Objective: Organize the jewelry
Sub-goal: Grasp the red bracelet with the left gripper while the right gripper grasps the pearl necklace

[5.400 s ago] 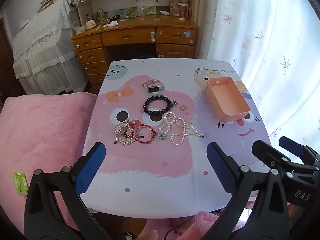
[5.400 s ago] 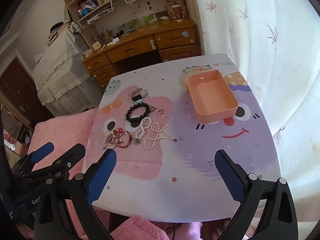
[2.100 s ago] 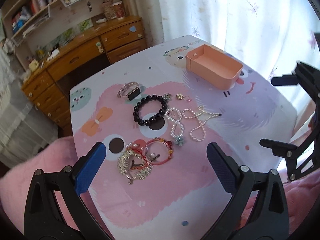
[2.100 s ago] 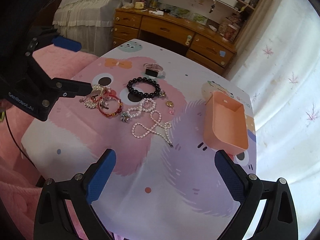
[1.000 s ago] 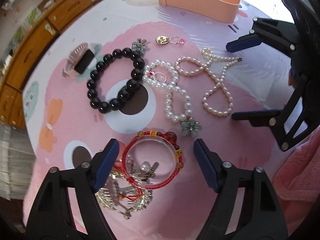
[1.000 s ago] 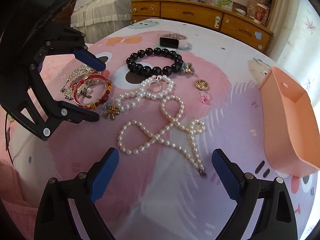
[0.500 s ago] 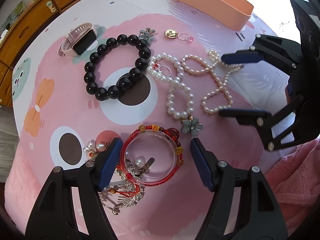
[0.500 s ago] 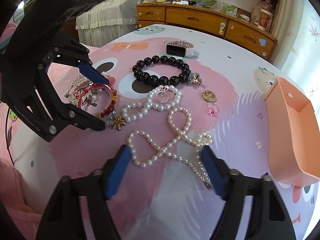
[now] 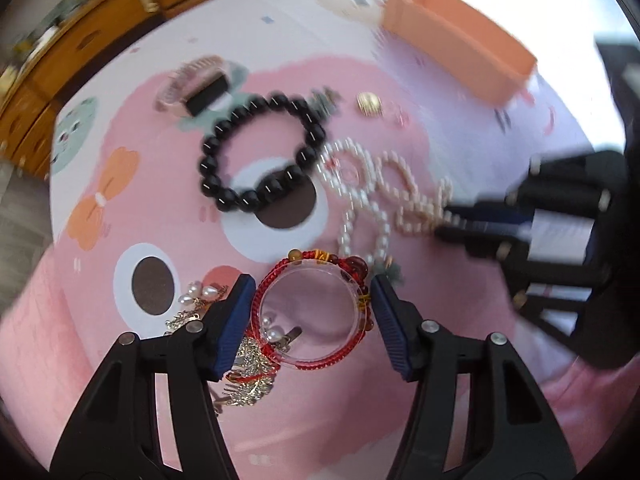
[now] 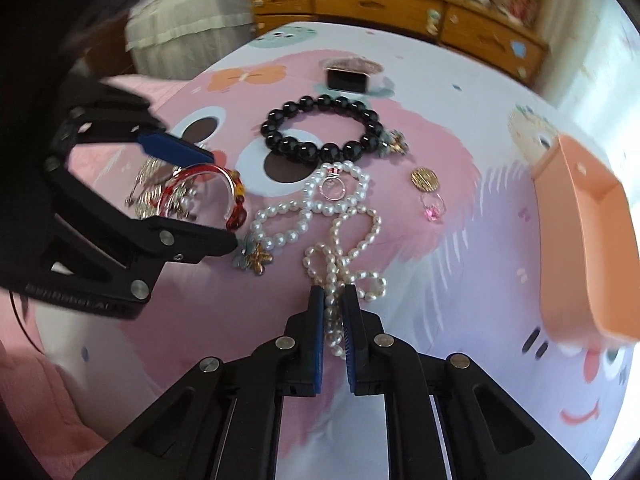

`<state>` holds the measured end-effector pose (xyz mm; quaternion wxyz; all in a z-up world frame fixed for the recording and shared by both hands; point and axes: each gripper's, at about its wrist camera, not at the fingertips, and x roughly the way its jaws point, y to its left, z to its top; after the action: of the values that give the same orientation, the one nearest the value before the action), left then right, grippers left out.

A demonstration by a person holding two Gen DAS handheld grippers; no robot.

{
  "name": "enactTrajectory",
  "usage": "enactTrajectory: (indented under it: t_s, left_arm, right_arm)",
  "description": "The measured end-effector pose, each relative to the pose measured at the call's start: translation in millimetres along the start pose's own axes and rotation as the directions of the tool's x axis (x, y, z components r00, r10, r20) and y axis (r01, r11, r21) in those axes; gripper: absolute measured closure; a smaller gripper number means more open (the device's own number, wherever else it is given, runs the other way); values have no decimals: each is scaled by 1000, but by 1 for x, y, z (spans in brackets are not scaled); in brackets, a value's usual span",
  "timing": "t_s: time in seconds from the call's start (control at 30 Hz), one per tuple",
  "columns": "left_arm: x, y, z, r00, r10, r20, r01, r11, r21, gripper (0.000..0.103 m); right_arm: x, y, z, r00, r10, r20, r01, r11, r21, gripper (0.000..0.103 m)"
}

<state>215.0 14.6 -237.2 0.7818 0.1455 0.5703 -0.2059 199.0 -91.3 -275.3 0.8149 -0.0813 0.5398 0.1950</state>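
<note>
My left gripper (image 9: 312, 300) straddles the red and clear bangle (image 9: 310, 316), its blue pads touching or nearly touching the bangle's sides; it also shows in the right wrist view (image 10: 200, 184). My right gripper (image 10: 331, 300) is shut on the pearl necklace (image 10: 340, 240), whose strand runs between the pads. The necklace also shows in the left wrist view (image 9: 384, 196). The orange tray (image 10: 588, 240) stands empty at the right. A black bead bracelet (image 10: 320, 128), a watch (image 10: 347, 78), a gold coin charm (image 10: 425, 179) and a pink ring (image 10: 432, 208) lie on the table.
Gold and pearl hair pieces (image 9: 240, 360) lie under and left of the bangle. A small silver ring (image 10: 334, 188) and a flower charm (image 10: 252, 258) lie by the pearls. A wooden desk (image 10: 400, 4) stands behind the patterned table (image 10: 460, 280).
Both grippers have come down onto the jewelry. The right one has shut on the pearl necklace. The left one has narrowed around the red bangle.
</note>
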Motion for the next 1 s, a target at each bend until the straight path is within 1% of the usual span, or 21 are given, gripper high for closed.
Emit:
enactTrajectory:
  t_s: [0.03, 0.13, 0.27, 0.43, 0.53, 0.7, 0.77, 0.9, 1.0]
  left_arm:
    - [-6, -1, 0, 1000, 4, 14, -4, 1000, -22, 46]
    - [-28, 2, -1, 998, 0, 60, 5, 996, -87, 46]
    - [-59, 6, -14, 995, -65, 79, 76, 987, -138, 46]
    - [-102, 4, -32, 988, -121, 97, 135, 979, -150, 46]
    - [-128, 2, -40, 979, -160, 126, 180, 969, -168, 46]
    - [-171, -2, -44, 961, -219, 167, 252, 946, -205, 46]
    - [-182, -4, -43, 956, -238, 173, 272, 938, -215, 46]
    - [-206, -15, -39, 939, -280, 199, 319, 925, -204, 46]
    - [-221, -25, -31, 922, -306, 235, 353, 916, -189, 46]
  right_arm:
    - [-1, -4, -1, 1000, 29, -3, -29, 998, 47, 99]
    - [-7, -11, -10, 998, 62, -4, -61, 986, 157, 99]
    - [-20, -18, -26, 995, 94, 26, -97, 955, 279, 99]
    - [-54, -27, -41, 990, 115, 87, -141, 900, 413, 99]
    - [-81, -33, -45, 981, 128, 148, -184, 858, 479, 99]
    - [-132, -45, -33, 960, 126, 248, -242, 820, 519, 99]
    - [-155, -49, -27, 951, 116, 287, -255, 820, 513, 99]
    - [-201, -60, -18, 931, 98, 352, -273, 827, 491, 99]
    - [-232, -70, -11, 913, 90, 397, -287, 834, 471, 99]
